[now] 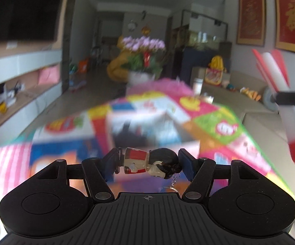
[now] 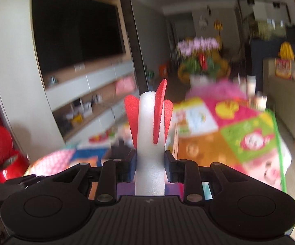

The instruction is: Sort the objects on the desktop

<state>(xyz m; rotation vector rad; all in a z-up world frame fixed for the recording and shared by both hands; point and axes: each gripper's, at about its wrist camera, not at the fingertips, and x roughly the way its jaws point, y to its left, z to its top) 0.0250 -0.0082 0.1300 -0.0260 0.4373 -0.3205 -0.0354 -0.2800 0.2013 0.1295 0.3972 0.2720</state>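
Note:
A small doll figurine with black hair and a red and white outfit lies sideways between the pads of my left gripper, which is shut on it; a little keychain dangles under its head. My right gripper is shut on the white foam shaft of a toy rocket with red fins that points up and away. In the left wrist view the same foam rocket hangs at the right edge, red nose downward, held by the other gripper's dark fingers. Both grippers are lifted above the colourful play mat.
A red bin with its lid raised stands at the left. A box with a dark picture rests on the mat. A potted plant with pink flowers stands beyond, a TV wall with shelves to the left, a beige sofa to the right.

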